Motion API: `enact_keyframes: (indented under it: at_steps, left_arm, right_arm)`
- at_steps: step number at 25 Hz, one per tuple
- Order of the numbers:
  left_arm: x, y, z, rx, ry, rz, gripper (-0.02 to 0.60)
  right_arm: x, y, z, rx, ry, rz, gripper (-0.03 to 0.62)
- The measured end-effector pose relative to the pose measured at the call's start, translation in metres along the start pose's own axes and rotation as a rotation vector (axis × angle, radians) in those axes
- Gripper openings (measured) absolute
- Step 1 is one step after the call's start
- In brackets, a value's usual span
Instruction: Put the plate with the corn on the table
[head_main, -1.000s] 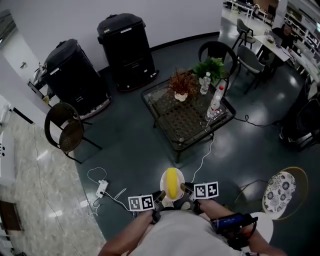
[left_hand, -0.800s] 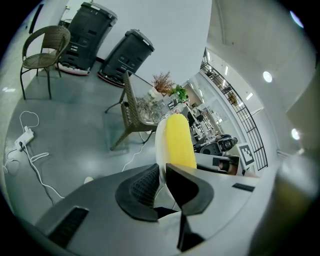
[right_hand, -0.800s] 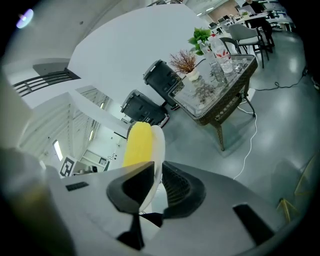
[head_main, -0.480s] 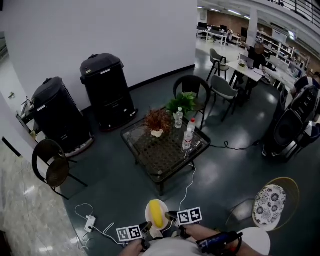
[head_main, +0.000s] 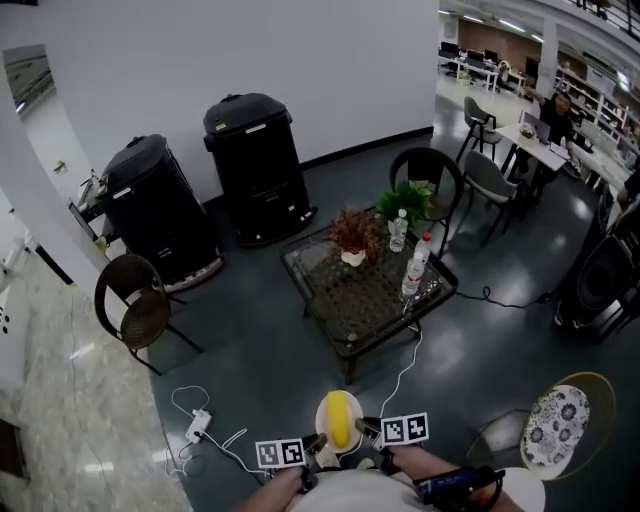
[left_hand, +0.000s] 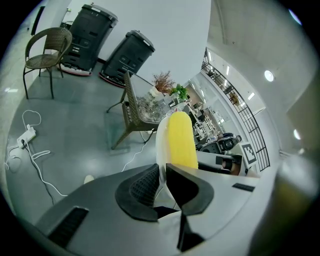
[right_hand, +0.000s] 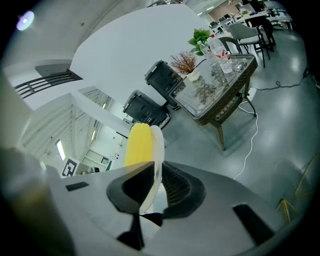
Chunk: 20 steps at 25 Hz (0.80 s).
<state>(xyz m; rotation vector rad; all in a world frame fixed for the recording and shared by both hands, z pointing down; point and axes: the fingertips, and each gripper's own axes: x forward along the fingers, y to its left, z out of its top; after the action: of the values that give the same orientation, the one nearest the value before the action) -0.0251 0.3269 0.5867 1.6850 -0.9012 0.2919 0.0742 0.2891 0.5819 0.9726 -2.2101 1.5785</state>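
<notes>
A white plate (head_main: 326, 410) with a yellow corn cob (head_main: 339, 419) on it hangs close to my body at the bottom of the head view, above the dark floor. My left gripper (head_main: 316, 452) pinches the plate's left rim, my right gripper (head_main: 366, 434) its right rim. In the left gripper view the plate (left_hand: 161, 145) runs edge-on out of the shut jaws with the corn (left_hand: 181, 140) on its right face. The right gripper view shows the plate (right_hand: 157, 150) clamped likewise, the corn (right_hand: 138, 144) on its left. The glass-topped wicker table (head_main: 345, 295) stands ahead across the floor.
On the table are a potted plant (head_main: 354, 235), a green plant (head_main: 411, 200) and two bottles (head_main: 415, 268). Two black bins (head_main: 256, 165) stand by the wall. A wicker chair (head_main: 135, 305) is at left, a patterned stool (head_main: 558, 415) at right, a power strip with cable (head_main: 198, 426) on the floor.
The head view has swung about; the table now sits a little farther right than half a second ago. The plate stays held by both grippers in front of my body.
</notes>
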Motion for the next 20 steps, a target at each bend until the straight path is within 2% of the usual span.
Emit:
enact_keyframes:
  at_steps: [6,10,14,20]
  left_arm:
    - [-0.005,0.006,-0.002,-0.008,-0.008,0.006,0.049]
    - [0.0,0.008,0.023,0.014,-0.027,-0.003,0.049]
    - [-0.006,0.011,0.014,-0.003,-0.004,0.005,0.049]
    - [-0.005,0.014,0.028,0.004,-0.005,0.002,0.049]
  right_arm:
    - [0.004,0.002,-0.005,-0.001,0.009,0.001,0.054]
    - [0.013,0.006,0.022,-0.024,-0.019,0.009,0.054]
    - [0.016,0.008,0.008,0.002,0.001,0.007,0.054]
    - [0.022,0.011,0.018,0.007,-0.009,0.004,0.054]
